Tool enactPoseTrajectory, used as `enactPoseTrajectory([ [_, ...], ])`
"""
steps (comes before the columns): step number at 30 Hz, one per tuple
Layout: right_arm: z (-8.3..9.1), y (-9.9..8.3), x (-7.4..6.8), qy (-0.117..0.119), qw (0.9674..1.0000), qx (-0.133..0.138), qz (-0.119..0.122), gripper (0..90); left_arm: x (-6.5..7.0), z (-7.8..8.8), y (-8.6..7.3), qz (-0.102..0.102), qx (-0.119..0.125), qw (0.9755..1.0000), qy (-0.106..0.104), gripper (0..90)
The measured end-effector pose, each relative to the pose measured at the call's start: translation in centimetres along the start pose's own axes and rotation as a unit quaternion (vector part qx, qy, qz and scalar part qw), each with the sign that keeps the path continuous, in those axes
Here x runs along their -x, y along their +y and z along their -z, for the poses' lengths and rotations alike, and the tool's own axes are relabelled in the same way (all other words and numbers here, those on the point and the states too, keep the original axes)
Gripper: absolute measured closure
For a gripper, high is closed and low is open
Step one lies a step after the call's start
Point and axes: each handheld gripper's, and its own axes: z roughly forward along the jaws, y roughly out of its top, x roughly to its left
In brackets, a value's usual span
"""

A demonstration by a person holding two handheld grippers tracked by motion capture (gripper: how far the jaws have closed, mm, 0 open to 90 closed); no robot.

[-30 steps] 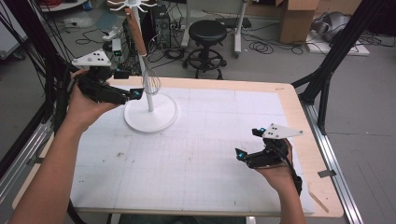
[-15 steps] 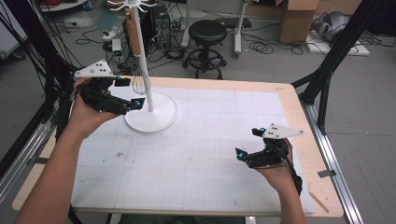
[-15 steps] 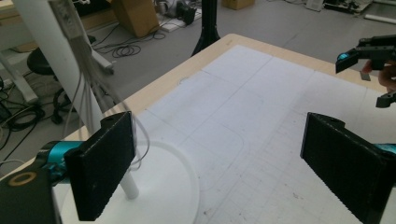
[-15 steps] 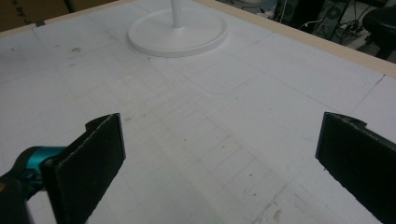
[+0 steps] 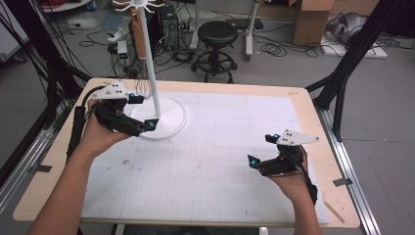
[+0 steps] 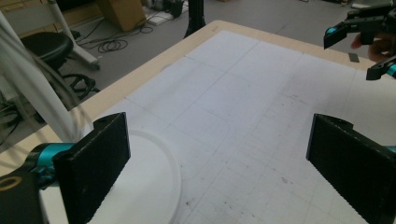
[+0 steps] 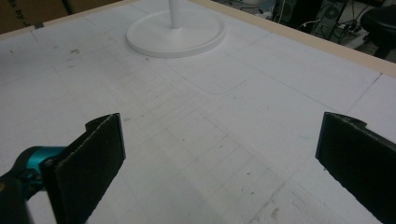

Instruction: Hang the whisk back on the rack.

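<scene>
Left gripper point(image 5: 139, 115) sits low over the round base of the white stand point(image 5: 159, 117) at the table's point(image 5: 220, 196) far left, its fingers point(image 6: 93, 163) spread wide, having just been opening, nothing between them; over on the right, the right gripper point(image 5: 262, 152) hovers above bare gridded white surface, fingers point(image 7: 86, 165) wide apart and empty. Beyond the table: black stool point(image 5: 218, 34), cardboard box point(image 5: 313, 19), cables on grey floor
</scene>
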Motion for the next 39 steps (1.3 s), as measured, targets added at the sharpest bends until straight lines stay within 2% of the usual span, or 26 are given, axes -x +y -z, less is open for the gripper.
enactPoseTrajectory([
  [7,0.0,-0.1,0.1,-0.001,1.0,-0.001,-0.001,0.3,0.3,-1.1,-1.7,0.009,-0.002,0.9999,-0.005,6.6],
  [12,0.0,-0.1,0.1,-0.001,1.0,-0.002,-0.001,0.3,0.6,-1.6,-2.7,0.002,-0.009,1.0,0.003,6.5],
  [17,-0.1,-0.2,0.2,-0.003,1.0,-0.004,-0.002,0.3,0.9,-2.3,-3.9,-0.003,-0.019,0.9998,-0.001,6.5],
  [29,0.0,-0.3,0.3,-0.007,1.0,-0.005,-0.004,0.3,1.0,-2.6,-6.9,0.014,-0.005,0.9999,0.001,6.6],
  [32,-0.1,-0.3,0.3,-0.005,0.9999,-0.007,-0.004,0.3,1.3,-2.8,-7.4,0.009,-0.014,0.9999,0.005,6.5],
  [34,-0.2,-0.5,0.4,-0.004,1.0,-0.007,-0.005,0.3,1.4,-3.1,-7.7,-0.004,-0.025,0.9996,0.01,6.6],
  [37,-0.4,-0.6,0.4,-0.006,0.9999,-0.011,-0.007,0.3,1.3,-3.3,-8.1,-0.006,-0.032,0.9994,0.012,6.5],
  [39,-0.4,-0.6,0.3,-0.006,0.9999,-0.01,-0.005,0.3,1.1,-3.2,-8.5,0.001,-0.029,0.9995,0.011,6.5],
])
